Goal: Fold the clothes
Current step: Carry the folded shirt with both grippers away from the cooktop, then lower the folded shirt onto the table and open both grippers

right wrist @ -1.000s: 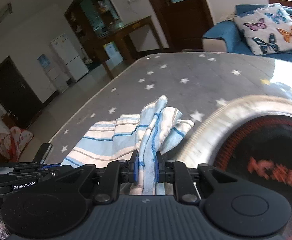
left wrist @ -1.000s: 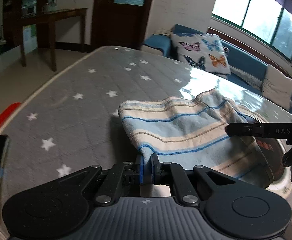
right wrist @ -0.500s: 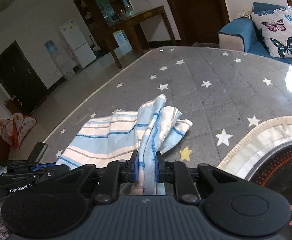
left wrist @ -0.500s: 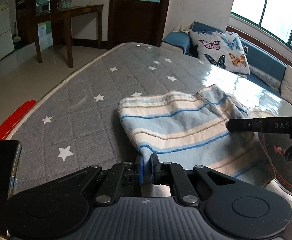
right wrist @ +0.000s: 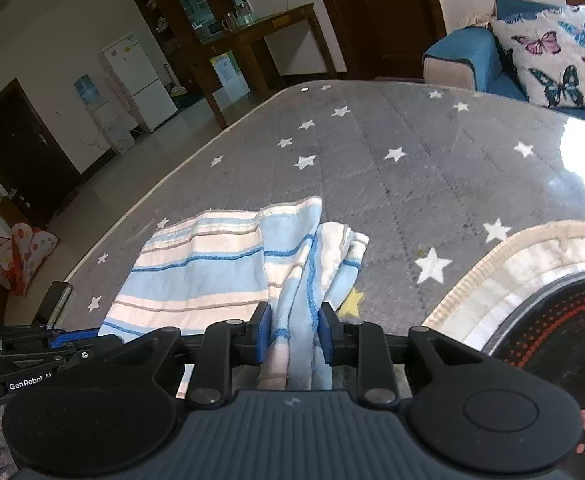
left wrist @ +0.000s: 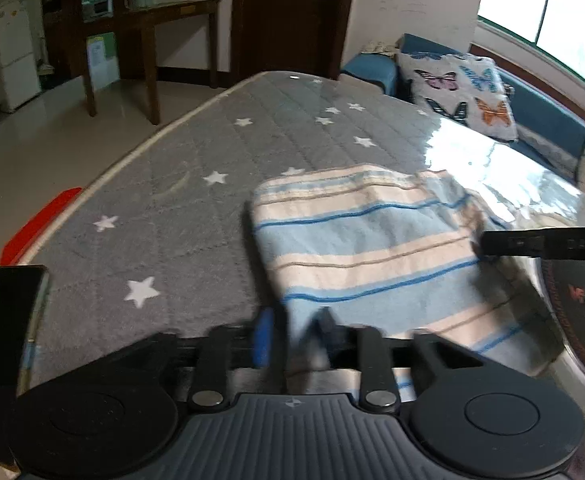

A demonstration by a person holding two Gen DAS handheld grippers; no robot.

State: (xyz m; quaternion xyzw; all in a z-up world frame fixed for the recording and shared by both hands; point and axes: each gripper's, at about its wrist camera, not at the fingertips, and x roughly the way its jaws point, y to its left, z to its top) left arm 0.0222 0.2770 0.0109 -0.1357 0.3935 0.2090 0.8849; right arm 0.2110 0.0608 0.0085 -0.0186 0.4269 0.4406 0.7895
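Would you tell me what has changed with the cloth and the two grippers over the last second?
Both grippers were clamped on the striped cloth a second ago. Now the left gripper and right gripper are opening, letting go, with cloth still between their fingers. The folded cloth lies where it did on the starred grey mat.

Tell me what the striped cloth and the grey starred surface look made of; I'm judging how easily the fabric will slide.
The striped cloth looks like soft woven terry or cotton: matte, fuzzy, with stitched blue edging and limp folds. The grey starred surface looks like a quilted pad, with diamond stitch lines, apparently under a glossy clear sheet, since it reflects window glare. Sliding probably comes easily.
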